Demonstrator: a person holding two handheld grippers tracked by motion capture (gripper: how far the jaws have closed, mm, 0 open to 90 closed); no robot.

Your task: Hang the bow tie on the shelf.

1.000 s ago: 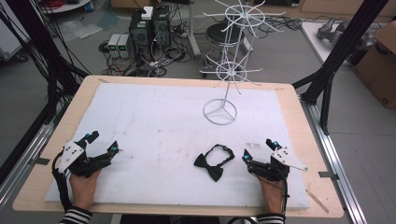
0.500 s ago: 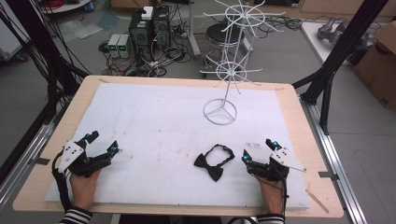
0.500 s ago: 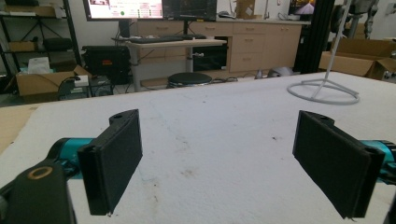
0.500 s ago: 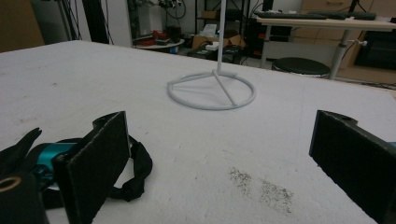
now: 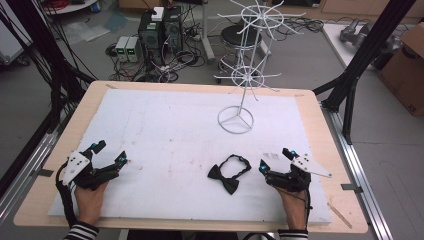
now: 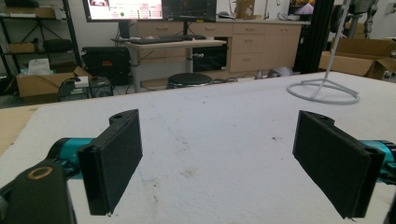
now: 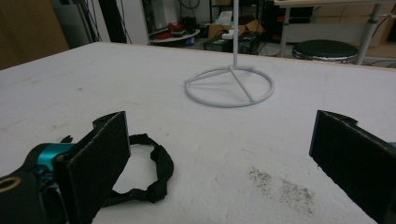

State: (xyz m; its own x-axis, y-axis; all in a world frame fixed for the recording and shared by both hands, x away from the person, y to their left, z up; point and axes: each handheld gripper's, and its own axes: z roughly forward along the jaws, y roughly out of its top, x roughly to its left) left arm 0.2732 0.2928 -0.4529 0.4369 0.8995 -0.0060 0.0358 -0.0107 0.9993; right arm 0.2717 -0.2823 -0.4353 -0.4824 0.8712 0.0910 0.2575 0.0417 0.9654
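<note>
The black bow tie (image 5: pixel 229 173) lies on the white surface (image 5: pixel 165 130), just left of the right claw (image 5: pixel 274 161). Both that claw and the left claw (image 5: pixel 111 152), at the near left, stand wide open, holding nothing.

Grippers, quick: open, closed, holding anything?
Left gripper: open, empty, resting on the mat.
Right gripper: open, empty, beside the black bow tie.

The bow tie (image 5: pixel 229 173) is laid flat on the table (image 5: pixel 165 130), just left of the fingers (image 5: pixel 262 166) of the right gripper (image 5: pixel 274 160) and well to the right of the left gripper (image 5: pixel 111 152). The wire stand (image 5: pixel 236 119) is set on the table farther out, beyond the bow tie and ahead of the right gripper's 2 fingers. Both grippers are rested near the table's near edge.
</note>
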